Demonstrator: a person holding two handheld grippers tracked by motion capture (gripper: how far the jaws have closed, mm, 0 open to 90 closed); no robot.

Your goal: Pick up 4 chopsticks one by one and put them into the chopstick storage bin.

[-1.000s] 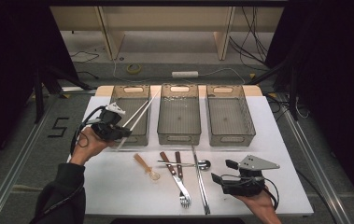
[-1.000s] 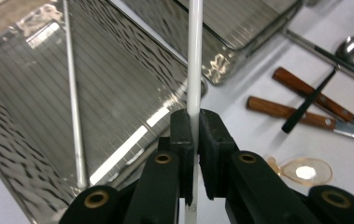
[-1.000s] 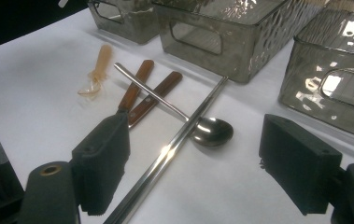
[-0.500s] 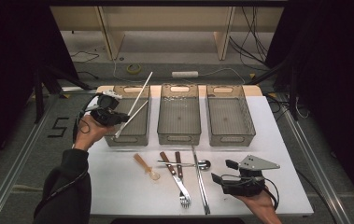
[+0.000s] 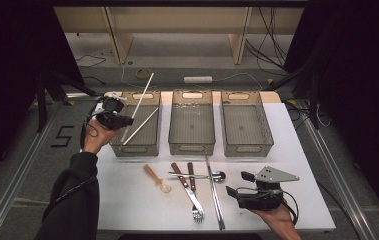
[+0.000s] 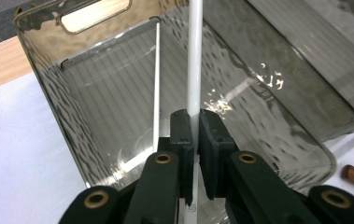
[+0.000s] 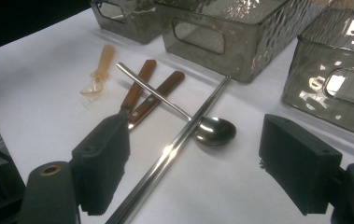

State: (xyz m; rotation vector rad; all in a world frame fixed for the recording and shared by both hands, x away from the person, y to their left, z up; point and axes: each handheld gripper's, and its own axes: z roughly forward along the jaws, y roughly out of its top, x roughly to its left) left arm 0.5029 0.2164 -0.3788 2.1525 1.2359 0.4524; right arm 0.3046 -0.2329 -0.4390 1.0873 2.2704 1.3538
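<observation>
Since the earlier frames the left gripper point(image 5: 118, 120) has carried the long white plastic chopsticks point(image 5: 142, 95) from the table's left edge toward 12 o'clock, over the left smoked-grey clear plastic bin point(image 5: 136, 149); the right gripper point(image 5: 239, 184) has not moved. High view: the left jaws are clamped on the near ends of the two sticks, which fan out toward 1 o'clock, one steeper than the other, tips above the bin's open mouth. The bin sits right under and at 3 o'clock from that gripper, so the left hand is far the nearer. Left gripper view: left gripper point(image 6: 195, 133) jaws nearly together, pinching one white stick point(image 6: 194, 56) that runs straight to 12 o'clock, long axis along the bin's length; the second stick point(image 6: 156, 84) is thinner-looking, just at 9 o'clock of it, and the bin floor lies beyond. Right gripper view: right gripper point(image 7: 191, 163) jaws wide apart, holding nothing, resting low over the white table point(image 7: 39, 93); steel chopsticks point(image 7: 174, 149), steel spoon point(image 7: 214, 130), two wood-handled utensils point(image 7: 146, 93) and a translucent amber plastic spoon point(image 7: 99, 74) lie toward 11–12 o'clock.
</observation>
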